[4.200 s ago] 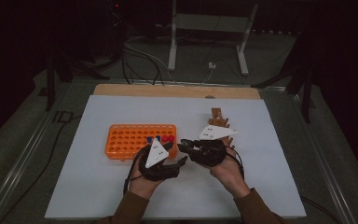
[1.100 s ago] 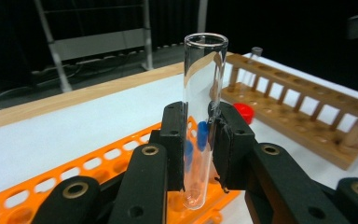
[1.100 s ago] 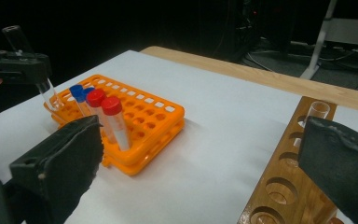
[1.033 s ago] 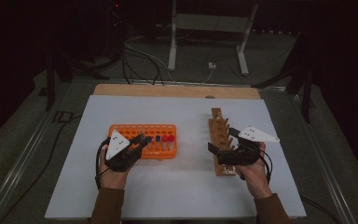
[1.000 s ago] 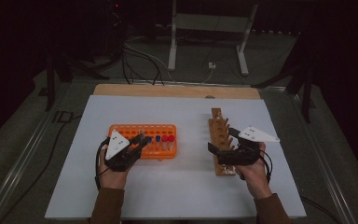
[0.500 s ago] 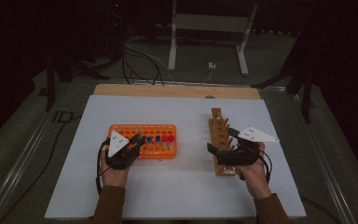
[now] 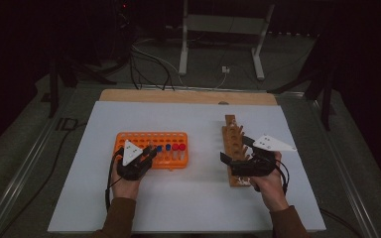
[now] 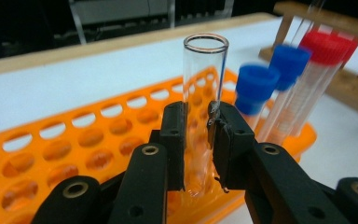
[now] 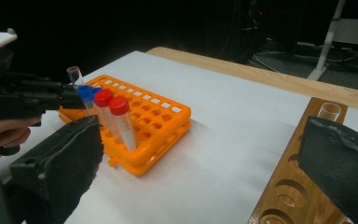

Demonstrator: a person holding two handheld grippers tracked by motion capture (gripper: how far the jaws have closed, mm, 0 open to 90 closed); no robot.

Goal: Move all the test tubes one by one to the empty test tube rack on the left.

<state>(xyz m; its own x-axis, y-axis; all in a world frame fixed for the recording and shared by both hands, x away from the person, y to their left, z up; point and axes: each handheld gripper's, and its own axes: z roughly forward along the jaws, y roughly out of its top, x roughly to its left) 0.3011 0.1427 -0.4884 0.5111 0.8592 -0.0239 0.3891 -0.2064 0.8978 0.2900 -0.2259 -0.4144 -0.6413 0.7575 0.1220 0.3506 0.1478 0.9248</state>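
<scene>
My left gripper [image 8: 198, 126] is shut on a clear, uncapped glass tube [image 8: 205, 70], held upright with its lower end down among the holes of the orange rack [image 8: 74, 154]. In the high view the left gripper [image 7: 150, 154] sits at the rack's [image 7: 144, 137] front edge. Just right of the tube stand two blue-capped tubes [image 8: 256, 88] and two red-capped ones [image 8: 324, 44]. My right gripper [image 9: 205, 158] is open with nothing between its jaws, hovering at the near end of the wooden rack [image 9: 298, 177]. The high view shows the right gripper [image 7: 235, 151] over that wooden rack [image 7: 232, 130].
One clear tube [image 9: 328, 111] stands in a far hole of the wooden rack. Both racks rest on a white sheet [image 7: 198, 208] with bare room toward the front. A wooden strip [image 7: 188, 96] borders the back; cables and a metal stand lie beyond.
About four seconds ago both grippers met at the front middle. Since then they have parted to the two racks. Over the last second the left gripper sank slightly with the tube; the right stayed still.
</scene>
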